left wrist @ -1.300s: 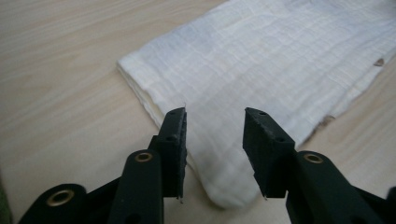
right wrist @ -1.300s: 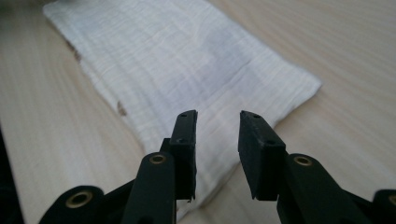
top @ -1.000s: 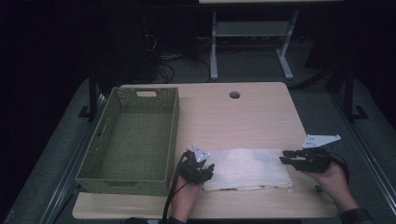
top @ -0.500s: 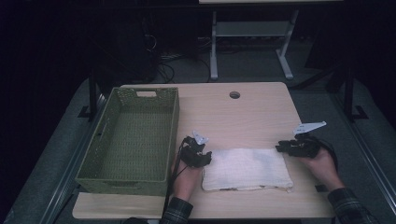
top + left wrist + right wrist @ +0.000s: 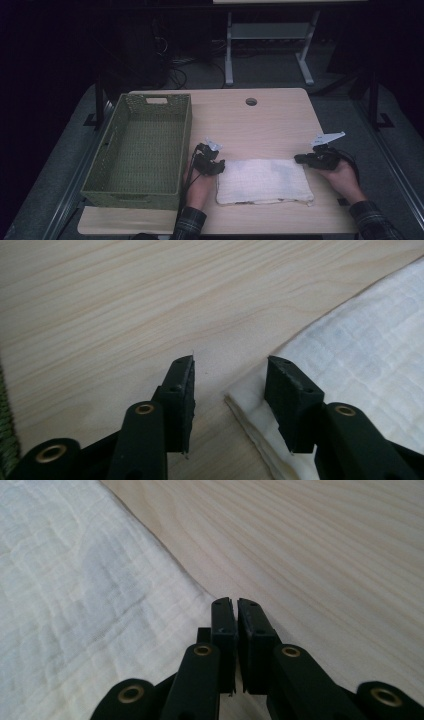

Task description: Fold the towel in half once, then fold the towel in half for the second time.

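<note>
I see the table in the middle of the high view. The green basket at the left holds nothing. The folded white cloth lies low in the centre; I judge it soft, light and limp, best taken at its corners. My left gripper stands open around one corner. My right gripper has just been closing at the other edge; whether it pinches cloth, I cannot tell.

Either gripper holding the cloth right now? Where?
The right gripper is shut at the cloth's far right corner; whether it pinches fabric cannot be told. The left gripper is open, straddling the far left corner.
</note>
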A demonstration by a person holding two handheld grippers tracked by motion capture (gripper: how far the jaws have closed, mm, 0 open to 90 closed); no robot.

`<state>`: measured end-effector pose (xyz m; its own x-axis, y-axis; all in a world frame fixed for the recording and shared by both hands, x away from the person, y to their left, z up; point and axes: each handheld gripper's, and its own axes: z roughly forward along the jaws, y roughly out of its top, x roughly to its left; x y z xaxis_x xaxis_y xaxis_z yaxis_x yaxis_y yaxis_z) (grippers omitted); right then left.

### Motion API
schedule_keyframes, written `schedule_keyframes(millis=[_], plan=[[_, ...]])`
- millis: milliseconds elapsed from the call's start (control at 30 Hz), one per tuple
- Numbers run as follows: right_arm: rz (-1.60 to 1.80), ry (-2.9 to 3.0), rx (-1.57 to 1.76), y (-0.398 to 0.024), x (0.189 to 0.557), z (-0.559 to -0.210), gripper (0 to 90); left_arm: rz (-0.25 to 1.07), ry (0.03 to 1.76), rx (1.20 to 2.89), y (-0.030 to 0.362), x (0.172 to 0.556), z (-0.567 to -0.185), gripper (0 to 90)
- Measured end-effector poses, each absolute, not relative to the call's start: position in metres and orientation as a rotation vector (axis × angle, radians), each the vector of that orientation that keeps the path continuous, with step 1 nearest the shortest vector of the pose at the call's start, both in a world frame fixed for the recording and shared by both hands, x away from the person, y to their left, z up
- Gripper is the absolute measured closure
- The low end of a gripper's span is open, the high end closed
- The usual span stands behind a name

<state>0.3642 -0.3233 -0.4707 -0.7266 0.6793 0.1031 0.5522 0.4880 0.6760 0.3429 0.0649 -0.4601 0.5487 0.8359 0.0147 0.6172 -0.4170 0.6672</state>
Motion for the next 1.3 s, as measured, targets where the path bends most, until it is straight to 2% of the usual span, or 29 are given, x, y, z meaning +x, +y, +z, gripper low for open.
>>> schedule_keyframes(millis=[100,267,300,933,1300], plan=[[1.061,2.552,1.070,-0.323,0.364,-0.471,85.8,0.447,1.159,2.189,0.064,0.344,-0.462,58.8],[1.062,2.550,1.092,-0.325,0.364,-0.470,86.6,0.389,1.123,2.191,0.063,0.344,-0.462,82.6],[1.062,2.550,1.092,-0.325,0.364,-0.470,86.6,0.389,1.123,2.191,0.063,0.344,-0.462,83.4],[1.094,2.364,1.164,-0.352,0.379,-0.453,86.7,0.402,1.045,2.091,0.046,0.382,-0.437,84.1],[1.129,2.357,1.128,-0.354,0.368,-0.445,86.8,0.401,1.020,2.069,0.053,0.369,-0.433,84.1]])
